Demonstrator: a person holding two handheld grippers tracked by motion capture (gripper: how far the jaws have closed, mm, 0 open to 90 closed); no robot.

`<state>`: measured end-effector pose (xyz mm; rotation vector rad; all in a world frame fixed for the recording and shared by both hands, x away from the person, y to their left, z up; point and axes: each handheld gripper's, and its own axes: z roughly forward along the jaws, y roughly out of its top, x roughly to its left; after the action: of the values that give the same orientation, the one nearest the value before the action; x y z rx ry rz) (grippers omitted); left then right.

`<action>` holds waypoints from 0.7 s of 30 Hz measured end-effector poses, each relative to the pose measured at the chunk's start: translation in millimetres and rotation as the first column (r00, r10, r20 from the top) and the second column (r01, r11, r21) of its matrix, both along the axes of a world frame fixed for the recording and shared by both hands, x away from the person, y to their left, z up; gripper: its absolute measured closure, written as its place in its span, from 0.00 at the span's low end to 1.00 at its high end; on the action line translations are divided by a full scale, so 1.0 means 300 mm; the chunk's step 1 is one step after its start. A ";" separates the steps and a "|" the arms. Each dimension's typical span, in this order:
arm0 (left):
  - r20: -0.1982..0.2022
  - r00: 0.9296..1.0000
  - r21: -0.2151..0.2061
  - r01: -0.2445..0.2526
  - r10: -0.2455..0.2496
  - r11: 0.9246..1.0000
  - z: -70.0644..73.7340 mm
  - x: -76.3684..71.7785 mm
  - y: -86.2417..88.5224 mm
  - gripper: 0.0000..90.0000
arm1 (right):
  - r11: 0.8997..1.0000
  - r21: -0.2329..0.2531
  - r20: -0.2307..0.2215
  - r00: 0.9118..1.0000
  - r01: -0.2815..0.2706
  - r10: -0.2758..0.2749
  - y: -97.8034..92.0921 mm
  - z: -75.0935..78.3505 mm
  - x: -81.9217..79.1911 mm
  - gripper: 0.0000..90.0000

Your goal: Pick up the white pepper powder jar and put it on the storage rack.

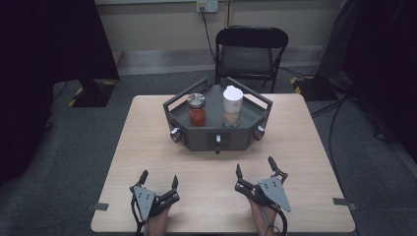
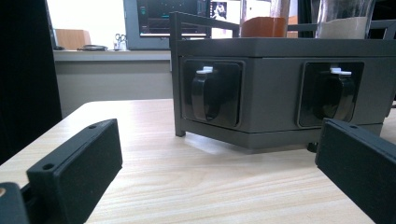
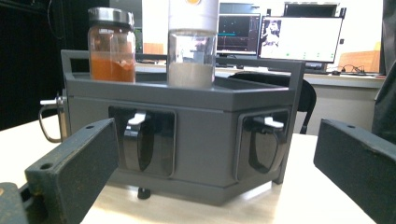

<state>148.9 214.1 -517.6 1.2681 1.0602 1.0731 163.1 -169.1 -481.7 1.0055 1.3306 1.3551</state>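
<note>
High view has the left gripper (image 1: 158, 185) and right gripper (image 1: 254, 171) spread wide, empty, near the surface's (image 1: 123, 147) front edge. Nothing looks begun: the red-filled jar (image 1: 196, 110) and pale jar (image 1: 232, 107) stand untouched on the grey stand (image 1: 196, 139).

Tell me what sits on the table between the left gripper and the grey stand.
Nothing: bare wood lies between the left gripper and the grey stand in the high view.

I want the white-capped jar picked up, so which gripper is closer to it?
Right. The right gripper sits almost straight in front of the white-capped jar; the left gripper is farther off, toward the table's left, both open.
</note>
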 end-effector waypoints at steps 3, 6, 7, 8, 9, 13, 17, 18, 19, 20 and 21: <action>0.000 1.000 0.000 0.000 0.000 1.000 0.000 0.000 0.000 0.00 | 1.000 -0.008 -0.008 1.000 0.000 0.000 -0.001 -0.016 -0.007 0.00; 0.000 1.000 0.000 0.000 0.000 1.000 0.000 0.000 0.000 0.00 | 1.000 -0.009 -0.022 1.000 0.000 0.000 -0.002 -0.027 -0.013 0.00; 0.000 1.000 0.000 0.000 0.000 1.000 0.000 0.000 0.000 0.00 | 1.000 -0.008 -0.024 1.000 0.001 -0.001 -0.002 -0.031 -0.016 0.00; 0.000 1.000 0.000 0.000 0.000 1.000 0.000 0.000 0.000 0.00 | 1.000 -0.008 -0.025 1.000 0.003 -0.003 0.000 -0.037 -0.020 0.00; 0.000 1.000 0.000 0.000 0.000 1.000 0.000 0.000 0.000 0.00 | 1.000 -0.008 -0.026 1.000 0.002 -0.002 0.000 -0.041 -0.021 0.00; 0.000 1.000 0.000 0.000 0.000 1.000 0.000 0.000 0.000 0.00 | 1.000 -0.006 -0.035 0.999 -0.002 0.002 0.002 -0.053 -0.025 0.00; 0.000 1.000 0.000 0.000 0.000 1.000 0.000 0.000 0.000 0.00 | 1.000 -0.002 -0.035 0.999 -0.003 0.003 0.003 -0.065 -0.026 0.00; 0.000 1.000 0.000 0.000 0.000 1.000 0.000 0.000 0.000 0.00 | 1.000 0.000 -0.039 0.999 -0.002 0.002 0.004 -0.067 -0.027 0.00; 0.000 1.000 0.000 0.000 0.000 1.000 0.000 0.000 0.000 0.00 | 1.000 -0.001 -0.040 0.999 -0.003 0.003 0.004 -0.069 -0.026 0.00; 0.000 1.000 0.000 0.000 0.000 1.000 0.000 0.000 0.000 0.00 | 1.000 -0.005 -0.042 0.999 -0.004 0.004 0.003 -0.071 -0.026 0.00; 0.000 1.000 0.000 0.000 0.000 1.000 0.000 0.000 0.000 0.00 | 1.000 -0.004 -0.042 0.999 -0.004 0.004 0.003 -0.074 -0.027 0.00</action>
<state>148.9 214.2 -517.6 1.2683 1.0601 1.0730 155.0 -168.3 -504.0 1.0342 1.3668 1.3401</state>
